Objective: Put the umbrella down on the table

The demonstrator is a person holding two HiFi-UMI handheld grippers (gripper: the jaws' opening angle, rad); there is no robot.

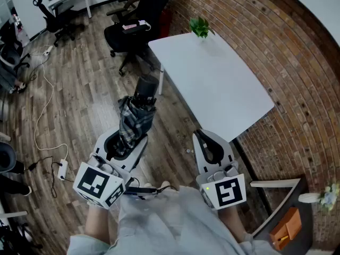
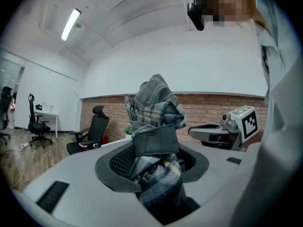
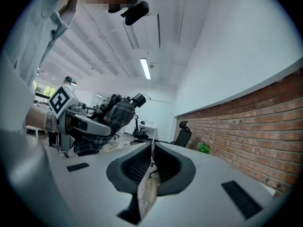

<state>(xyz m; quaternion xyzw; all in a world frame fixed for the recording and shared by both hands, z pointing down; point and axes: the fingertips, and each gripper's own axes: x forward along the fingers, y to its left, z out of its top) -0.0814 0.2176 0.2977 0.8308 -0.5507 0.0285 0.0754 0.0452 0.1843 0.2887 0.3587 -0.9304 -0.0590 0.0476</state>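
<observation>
A folded grey plaid umbrella (image 1: 136, 118) with a black handle (image 1: 146, 87) stands up out of my left gripper (image 1: 125, 140), which is shut on its lower part. In the left gripper view the umbrella (image 2: 154, 122), wrapped by its strap, fills the space between the jaws of that gripper (image 2: 154, 167). I hold it over the wooden floor, just left of the white table (image 1: 223, 86). My right gripper (image 1: 205, 142) hovers near the table's front corner, shut with nothing in it (image 3: 151, 161). The right gripper view shows the umbrella (image 3: 112, 110) off to the left.
A small potted plant (image 1: 200, 26) stands at the table's far corner. Black office chairs (image 1: 139, 20) sit beyond the table. A brick wall (image 1: 281, 47) runs along the right. A cable and power strip (image 1: 62, 168) lie on the floor at left.
</observation>
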